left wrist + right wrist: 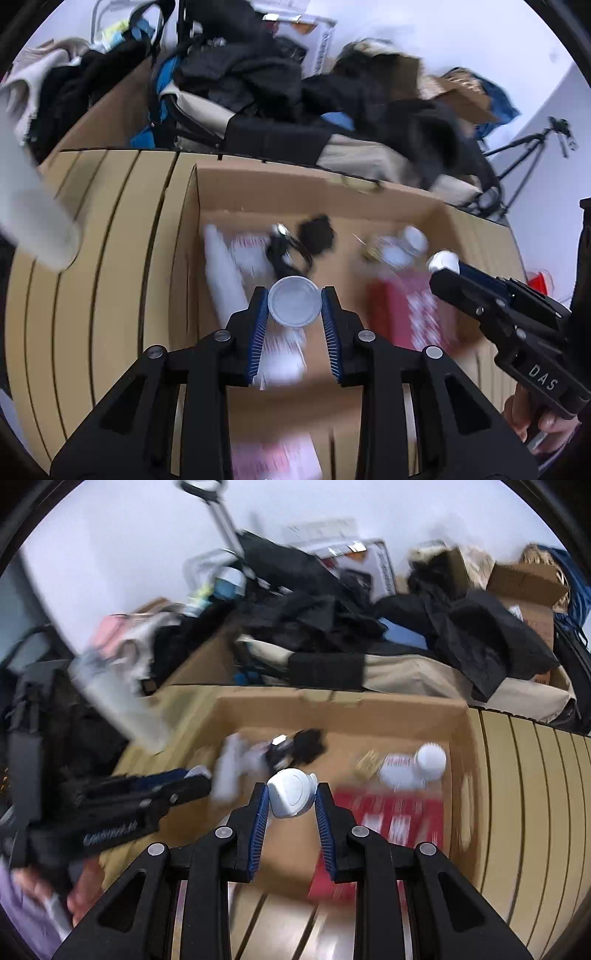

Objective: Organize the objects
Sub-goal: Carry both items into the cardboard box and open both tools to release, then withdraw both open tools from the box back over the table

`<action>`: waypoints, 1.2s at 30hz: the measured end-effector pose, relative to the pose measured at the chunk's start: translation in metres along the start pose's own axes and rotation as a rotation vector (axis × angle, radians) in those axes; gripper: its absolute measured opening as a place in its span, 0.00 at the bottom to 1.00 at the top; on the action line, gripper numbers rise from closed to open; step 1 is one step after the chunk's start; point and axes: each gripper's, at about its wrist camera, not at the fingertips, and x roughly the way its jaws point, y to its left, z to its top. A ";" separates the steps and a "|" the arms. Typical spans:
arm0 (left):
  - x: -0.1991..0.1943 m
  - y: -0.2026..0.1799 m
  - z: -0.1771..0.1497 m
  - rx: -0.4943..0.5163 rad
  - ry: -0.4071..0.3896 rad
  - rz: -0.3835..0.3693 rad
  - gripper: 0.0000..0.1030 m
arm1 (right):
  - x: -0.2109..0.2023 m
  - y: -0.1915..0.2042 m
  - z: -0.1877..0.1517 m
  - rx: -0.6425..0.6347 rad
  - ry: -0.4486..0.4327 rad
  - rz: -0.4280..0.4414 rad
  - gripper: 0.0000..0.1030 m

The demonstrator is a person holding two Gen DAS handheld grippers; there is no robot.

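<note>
- Left claw (294, 308) is clamped on a clear cup (294, 301), held over the open box (280, 184).
- Right claw (291, 799) grips a white gadget (291, 793) above the same box.
- Box holds a white bottle (413, 768), red packet (391, 812), black item (306, 747).

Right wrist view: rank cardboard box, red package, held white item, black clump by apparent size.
1. cardboard box
2. red package
3. white item in the right gripper and black clump: similar; item is nearer, so unranked.
</note>
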 end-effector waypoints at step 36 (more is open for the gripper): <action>-0.251 0.033 -0.129 0.103 -0.175 0.297 1.00 | -0.197 -0.063 -0.082 -0.012 0.019 -0.164 0.83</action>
